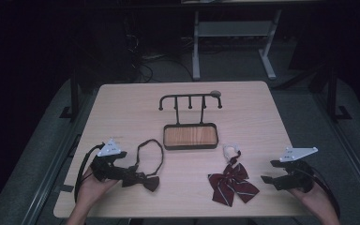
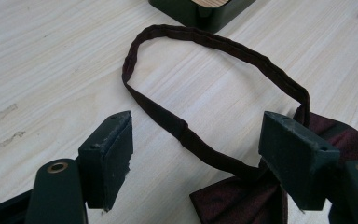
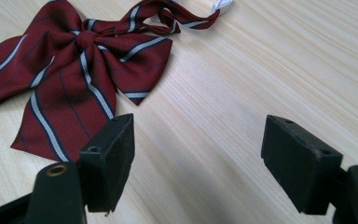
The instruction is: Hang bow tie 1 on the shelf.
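While both grippers rest near the table's [image 1: 122,101] front edge, the left gripper [image 2: 196,154] stands wide open around the dark bow tie's [image 1: 143,178] strap [image 2: 214,42], and the right gripper [image 3: 198,158], equally wide, holds nothing beside the striped bow [image 3: 70,70].

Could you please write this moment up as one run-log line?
left gripper: open over dark bow tie strap | right gripper: open, beside striped bow tie | rack: bare

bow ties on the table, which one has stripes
The striped bow tie near the right gripper: dark red with pale diagonal stripes. The plain bow tie, by the left gripper, is dark, unstriped, with a long neck loop.
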Tool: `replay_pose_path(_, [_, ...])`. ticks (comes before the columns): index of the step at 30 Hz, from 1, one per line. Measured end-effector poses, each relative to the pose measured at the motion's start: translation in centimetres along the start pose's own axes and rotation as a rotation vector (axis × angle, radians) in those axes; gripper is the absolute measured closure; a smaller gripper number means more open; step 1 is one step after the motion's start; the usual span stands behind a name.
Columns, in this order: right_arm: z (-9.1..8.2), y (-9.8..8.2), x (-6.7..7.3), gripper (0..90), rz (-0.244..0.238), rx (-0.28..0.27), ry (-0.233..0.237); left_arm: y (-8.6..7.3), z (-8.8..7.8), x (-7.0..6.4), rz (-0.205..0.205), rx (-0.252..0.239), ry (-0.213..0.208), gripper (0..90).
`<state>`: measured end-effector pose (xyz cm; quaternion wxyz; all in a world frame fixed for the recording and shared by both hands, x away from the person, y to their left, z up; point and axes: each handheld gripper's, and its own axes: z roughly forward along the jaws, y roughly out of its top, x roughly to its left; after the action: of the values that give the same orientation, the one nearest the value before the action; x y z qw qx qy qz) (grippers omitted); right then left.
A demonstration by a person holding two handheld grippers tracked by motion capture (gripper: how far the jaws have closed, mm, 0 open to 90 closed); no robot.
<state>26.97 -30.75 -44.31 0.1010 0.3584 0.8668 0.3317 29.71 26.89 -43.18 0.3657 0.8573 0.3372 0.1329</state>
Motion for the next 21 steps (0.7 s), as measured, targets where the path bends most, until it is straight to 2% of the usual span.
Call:
replay_pose_path(4, [0.1, 0.1, 0.2, 25.5, 0.012, 0.001, 0.005, 0.0, 0.0, 0.0, 0.002, 0.0, -0.003, 25.9])
replay_pose_path(8, [0.1, 0.4, 0.4, 25.4, -0.002, 0.006, 0.007, -0.1, 0.1, -0.1, 0.01, 0.003, -0.008, 25.7])
replay_pose_path(13, [0.1, 1.4, 0.7, 25.0, -0.023, 0.011, 0.027, -0.1, 0.1, -0.1, 0.01, 0.004, -0.008, 25.4])
replay_pose_path(15, [-0.1, 2.3, 0.9, 24.1, -0.042, 0.017, 0.029, -0.1, 0.0, -0.2, 0.015, 0.001, -0.005, 25.2])
replay_pose_path(18, [-0.1, 2.9, 1.0, 24.2, -0.044, 0.023, 0.033, 0.0, 0.0, -0.3, 0.021, 0.006, -0.004, 25.1])
replay_pose_path(21, [0.2, 3.8, 1.3, 24.2, -0.059, 0.06, 0.054, 0.0, 0.0, -0.6, 0.035, 0.009, -0.003, 25.1])
